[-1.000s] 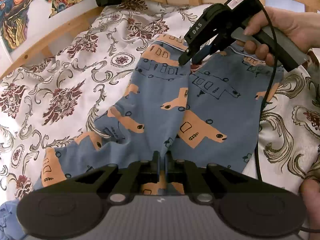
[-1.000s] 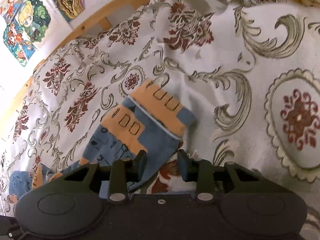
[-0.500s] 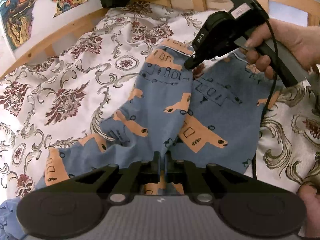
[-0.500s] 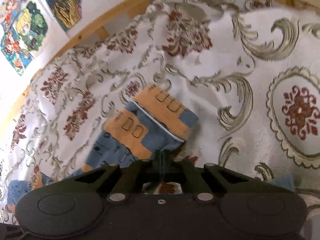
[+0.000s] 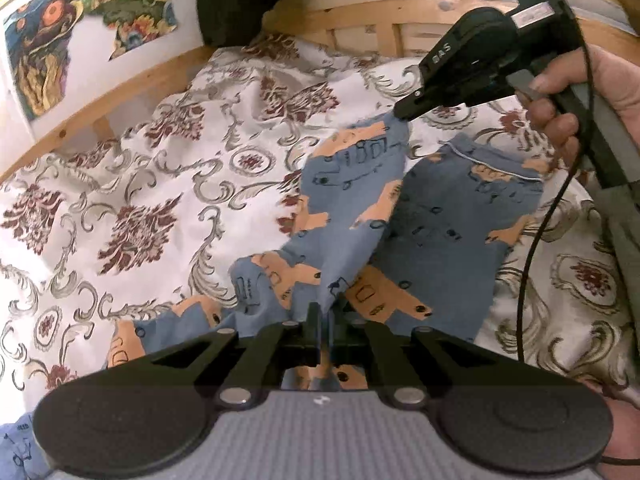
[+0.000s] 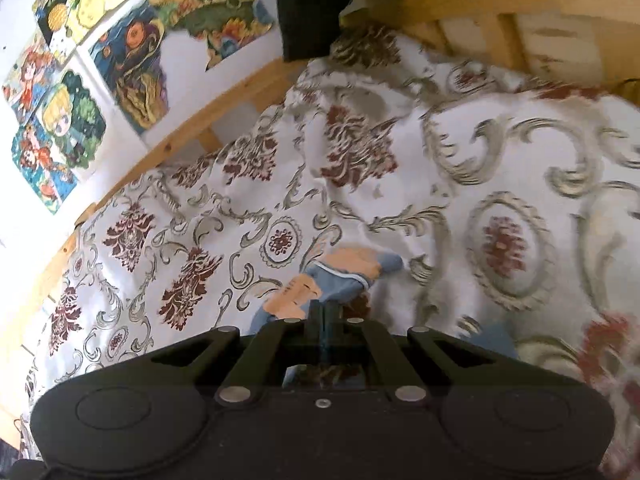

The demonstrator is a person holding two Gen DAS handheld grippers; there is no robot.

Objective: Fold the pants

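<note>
at the near edge of the left wrist view, the left gripper [image 5: 325,316] is seen with its jaws pressed together on a fold of the pants [image 5: 352,216], blue with orange prints, which are spread over the patterned bedspread [image 5: 132,200]. farther off and to the right, the right gripper [image 5: 402,114] is held by a hand [image 5: 580,96], its tip pinched on the far cuff, which is lifted off the bedspread. in the right wrist view, the jaws are closed on that cuff. beyond the bedding, a wooden bed frame [image 5: 384,28] and wall pictures [image 6: 80,92] are visible.
</note>
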